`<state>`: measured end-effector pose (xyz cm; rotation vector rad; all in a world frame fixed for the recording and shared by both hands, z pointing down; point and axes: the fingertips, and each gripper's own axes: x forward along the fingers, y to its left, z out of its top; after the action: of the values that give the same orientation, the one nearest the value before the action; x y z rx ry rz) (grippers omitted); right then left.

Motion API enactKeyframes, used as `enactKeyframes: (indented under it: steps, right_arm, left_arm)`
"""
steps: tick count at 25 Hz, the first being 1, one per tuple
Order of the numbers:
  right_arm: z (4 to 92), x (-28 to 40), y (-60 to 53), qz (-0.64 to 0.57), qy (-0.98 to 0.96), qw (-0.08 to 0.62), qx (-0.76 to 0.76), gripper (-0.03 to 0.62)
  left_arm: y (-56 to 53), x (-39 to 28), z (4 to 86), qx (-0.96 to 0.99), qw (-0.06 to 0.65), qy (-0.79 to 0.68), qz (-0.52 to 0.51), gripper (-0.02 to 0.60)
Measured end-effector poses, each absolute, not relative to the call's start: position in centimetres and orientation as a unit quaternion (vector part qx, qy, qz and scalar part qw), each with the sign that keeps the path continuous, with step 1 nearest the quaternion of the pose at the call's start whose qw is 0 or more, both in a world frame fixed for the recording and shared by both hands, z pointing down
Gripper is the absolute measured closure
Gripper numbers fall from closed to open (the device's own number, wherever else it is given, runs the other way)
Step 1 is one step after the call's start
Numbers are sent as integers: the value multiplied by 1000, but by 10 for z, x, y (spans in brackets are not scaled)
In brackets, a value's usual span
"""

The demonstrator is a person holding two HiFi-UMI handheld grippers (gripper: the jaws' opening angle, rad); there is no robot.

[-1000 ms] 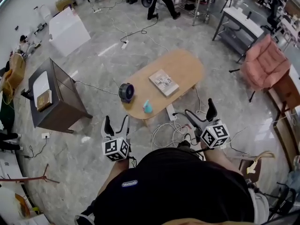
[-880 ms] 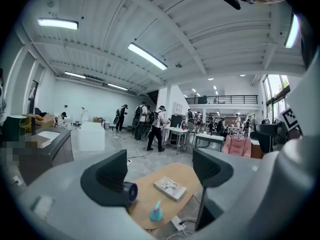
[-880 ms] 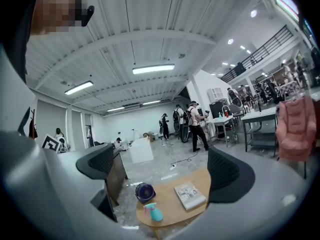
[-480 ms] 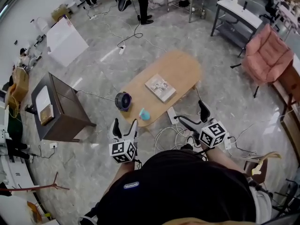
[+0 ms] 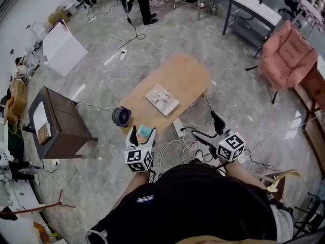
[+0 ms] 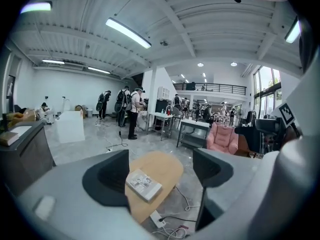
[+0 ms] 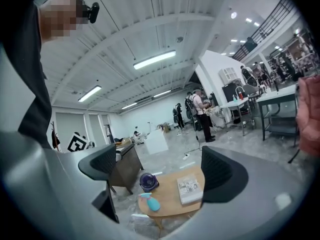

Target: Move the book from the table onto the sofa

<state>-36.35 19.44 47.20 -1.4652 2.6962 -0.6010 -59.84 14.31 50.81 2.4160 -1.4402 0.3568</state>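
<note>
Head view – the book lies flat on the wooden table, about at the table's middle. At the table's near end stand a round fan and a blue spray bottle. The left gripper hangs above that near end, and the right gripper hangs off the table's near corner, over the cables on the floor. Both are well apart from the book.

In the left gripper view the jaws stand wide apart with nothing held; the book shows far off through the gap, beside the left jaw. In the right gripper view the jaws are likewise wide and empty – the book shows in the gap close to the right jaw. A pink sofa stands well apart from the table's far end.
</note>
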Motion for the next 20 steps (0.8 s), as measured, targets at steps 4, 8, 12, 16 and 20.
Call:
enactKeyframes:
  steps: [4, 8, 12, 16, 20]
  right_arm:
    - [472, -330, 192, -207, 869, 26, -449, 49]
    - [476, -308, 186, -214, 875, 25, -435, 56]
    - [484, -301, 165, -225, 880, 21, -419, 61]
    - [494, -319, 149, -239, 886, 11, -396, 71]
    - [508, -349, 132, -249, 895, -10, -369, 77]
  left_arm:
    - [130, -550, 519, 851, 143, -484, 146, 179]
    - [132, -531, 532, 844, 163, -485, 160, 179]
    - [131, -527, 537, 834, 170, -497, 169, 179]
    - [125, -543, 537, 831, 160, -498, 191, 179]
    - [111, -569, 551, 819, 173, -511, 195, 181]
